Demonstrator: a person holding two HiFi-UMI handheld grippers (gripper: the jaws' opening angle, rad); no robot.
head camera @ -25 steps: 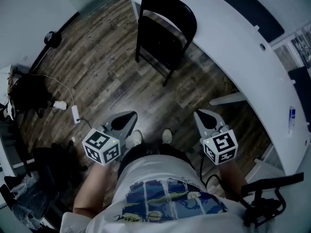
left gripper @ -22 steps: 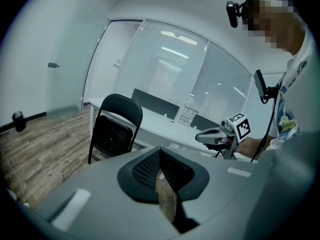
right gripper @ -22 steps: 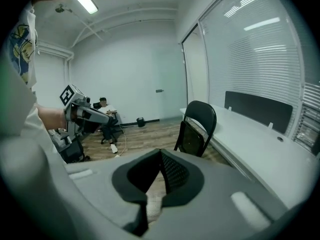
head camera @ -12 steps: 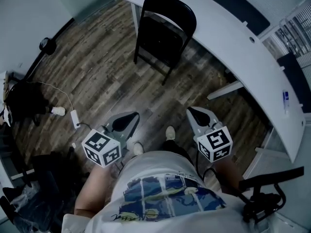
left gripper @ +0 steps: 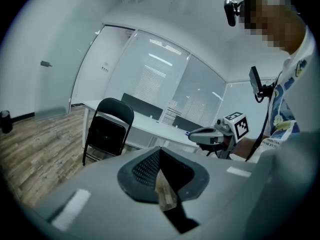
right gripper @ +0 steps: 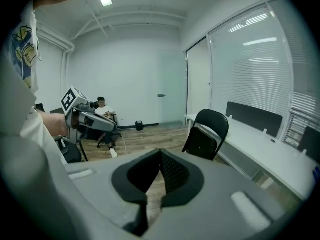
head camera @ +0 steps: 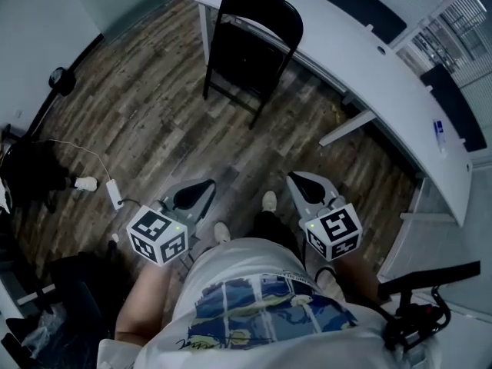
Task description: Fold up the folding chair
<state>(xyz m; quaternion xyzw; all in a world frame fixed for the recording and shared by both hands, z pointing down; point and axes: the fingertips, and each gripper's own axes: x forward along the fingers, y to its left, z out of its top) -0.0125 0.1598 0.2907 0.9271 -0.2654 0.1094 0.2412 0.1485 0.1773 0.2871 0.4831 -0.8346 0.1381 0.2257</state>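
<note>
Head view coverage was taken steeply downward onto a wood-plank floor (head camera: pixel 154 114), where the folding chair (head camera: pixel 250 44) was seen standing unfolded on its legs, its seat down and its rounded black backrest close against the edge of a long white desk (head camera: pixel 369 60). The chair was untouched and was set well apart from both grippers, which were held low in front of the person's body with the shoes visible between them. The left gripper (head camera: pixel 206 184) and the right gripper (head camera: pixel 296 179) were both pointed forward towards the chair.

In the left gripper view, the left gripper (left gripper: pixel 159 151) was shown with its jaws brought together and nothing caught between them; the chair (left gripper: pixel 107 129) was seen beyond it on the left, beside the desk (left gripper: pixel 150 126), and the right gripper (left gripper: pixel 197 134) was visible off to the right.

In the right gripper view, the right gripper (right gripper: pixel 160 154) was likewise closed and empty, with the chair (right gripper: pixel 206 134) ahead and to the right. The left gripper (right gripper: pixel 112 126) was seen at the left, and a seated person (right gripper: pixel 102 111) could be made out near the far wall.
</note>
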